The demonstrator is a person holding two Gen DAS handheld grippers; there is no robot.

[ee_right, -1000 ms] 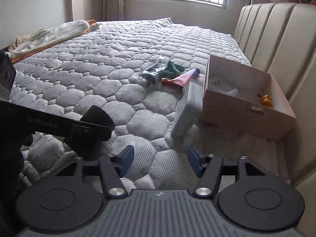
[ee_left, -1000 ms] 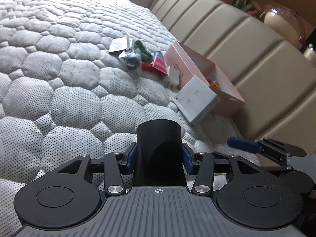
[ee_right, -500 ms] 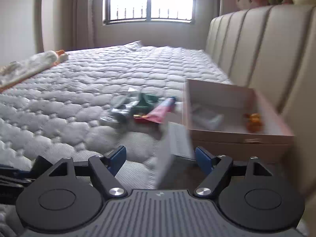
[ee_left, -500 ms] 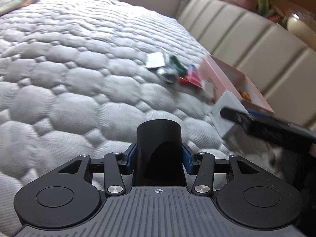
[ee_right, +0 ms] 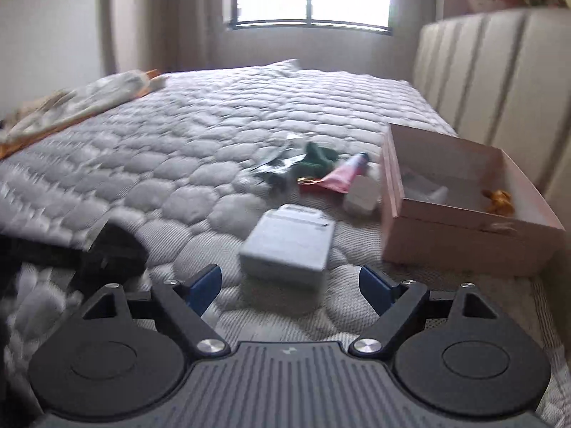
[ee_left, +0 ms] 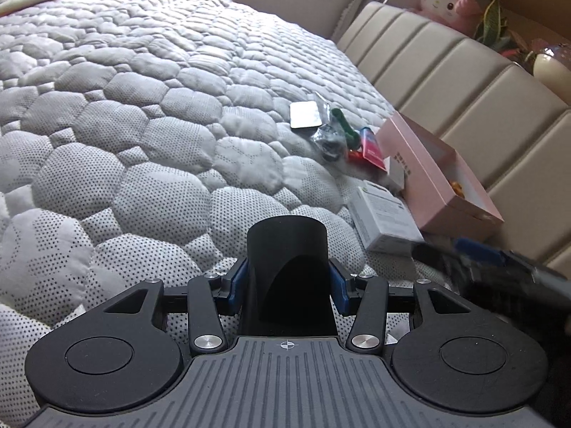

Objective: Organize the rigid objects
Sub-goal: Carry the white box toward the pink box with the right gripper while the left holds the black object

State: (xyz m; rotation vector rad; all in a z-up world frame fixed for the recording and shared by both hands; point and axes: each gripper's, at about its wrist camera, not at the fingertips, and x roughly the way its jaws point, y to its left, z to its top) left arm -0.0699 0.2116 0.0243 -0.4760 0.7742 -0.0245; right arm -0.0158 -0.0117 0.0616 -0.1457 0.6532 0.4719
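Note:
My left gripper (ee_left: 287, 287) is shut on a black cylinder (ee_left: 287, 249) and holds it over the quilted mattress. My right gripper (ee_right: 289, 287) is open and empty, just short of a white flat box (ee_right: 289, 246) that lies on the mattress; the box also shows in the left wrist view (ee_left: 383, 215). An open pink box (ee_right: 460, 199) stands by the headboard with a small orange thing (ee_right: 499, 198) inside. A pile of small items lies beyond: a pink tube (ee_right: 344, 174), a green piece (ee_right: 317, 155), a foil packet (ee_left: 305, 119) and a small white block (ee_right: 362, 198).
The padded beige headboard (ee_left: 464, 82) rises right behind the pink box (ee_left: 433, 174). A bundle of cloth (ee_right: 82, 103) lies at the far left edge of the bed. The grey quilted mattress (ee_left: 125, 125) stretches to the left. A pink plush toy (ee_left: 446, 1) sits on the headboard ledge.
The white box, which leaned upright against the pink box, now lies flat on the mattress. My right gripper has drawn back and sits just behind it. The left gripper still holds the cylinder.

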